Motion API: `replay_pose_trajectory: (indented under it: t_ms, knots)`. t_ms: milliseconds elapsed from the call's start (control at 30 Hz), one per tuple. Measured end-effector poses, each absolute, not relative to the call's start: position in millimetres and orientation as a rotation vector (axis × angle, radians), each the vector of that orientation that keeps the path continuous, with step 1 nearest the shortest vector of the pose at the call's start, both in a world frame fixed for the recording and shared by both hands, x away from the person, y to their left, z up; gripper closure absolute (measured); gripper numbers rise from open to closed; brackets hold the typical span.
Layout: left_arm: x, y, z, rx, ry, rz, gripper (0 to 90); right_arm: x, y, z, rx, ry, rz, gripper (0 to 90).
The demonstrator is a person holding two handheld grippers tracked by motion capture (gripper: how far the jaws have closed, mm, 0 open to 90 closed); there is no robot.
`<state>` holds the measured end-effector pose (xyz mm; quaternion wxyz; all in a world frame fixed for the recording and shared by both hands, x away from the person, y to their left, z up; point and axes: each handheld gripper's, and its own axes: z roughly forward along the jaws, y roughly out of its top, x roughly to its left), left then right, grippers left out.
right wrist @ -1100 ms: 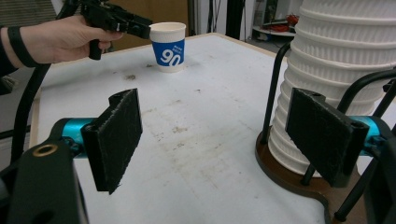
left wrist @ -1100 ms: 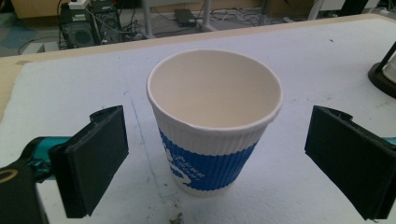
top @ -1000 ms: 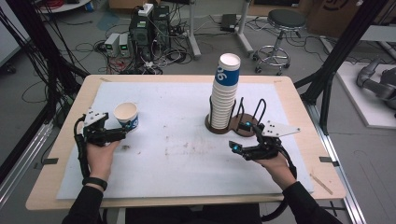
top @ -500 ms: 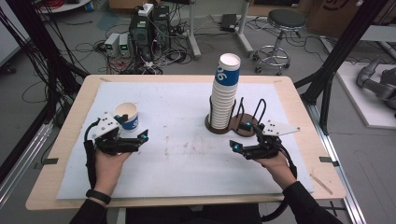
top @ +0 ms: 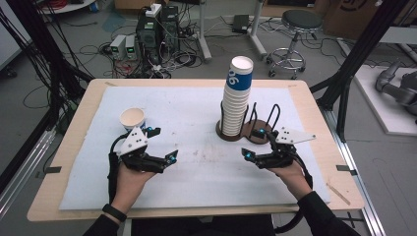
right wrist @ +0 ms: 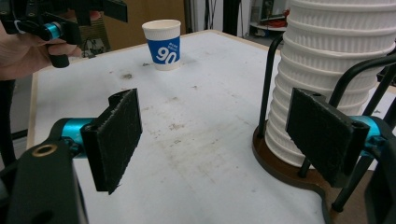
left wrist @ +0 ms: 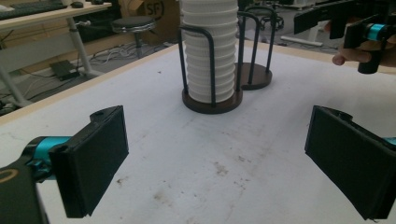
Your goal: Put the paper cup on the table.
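A single paper cup (top: pixel 133 118) with a blue band stands upright on the white mat at the left; in the right gripper view the cup (right wrist: pixel 164 44) shows "90". A tall stack of paper cups (top: pixel 236 98) sits in a dark wire holder (top: pixel 255 138). My left gripper (top: pixel 164 144) hovers right of and nearer than the single cup, apart from it, open and empty (left wrist: pixel 219 163). It faces the stack (left wrist: pixel 208 51). My right gripper (top: pixel 254 143) sits just in front of the holder, open with nothing between its jaws (right wrist: pixel 217 135), beside the stack (right wrist: pixel 327 70).
The white mat (top: pixel 196 113) covers most of the wooden table (top: pixel 324 147). The holder's second bay (left wrist: pixel 254 79) stands without cups. Beyond the table's far edge are computers, cables and a stool (top: pixel 295 24). Black frame posts rise at both sides.
My left gripper has drawn away from the single cup, moving right toward the middle of the mat. The cup stays where it stood. The right gripper has not moved.
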<state>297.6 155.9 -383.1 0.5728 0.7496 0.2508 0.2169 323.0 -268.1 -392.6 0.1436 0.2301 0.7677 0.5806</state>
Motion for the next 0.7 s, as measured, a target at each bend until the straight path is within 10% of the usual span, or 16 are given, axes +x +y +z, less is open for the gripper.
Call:
replay_pose_trajectory:
  t_ms: [700]
  knots:
    - [295.8,153.1,-384.9,1.773,0.584,0.487,6.0,321.3,-269.2,-391.2,0.655,2.207,1.675,19.1]
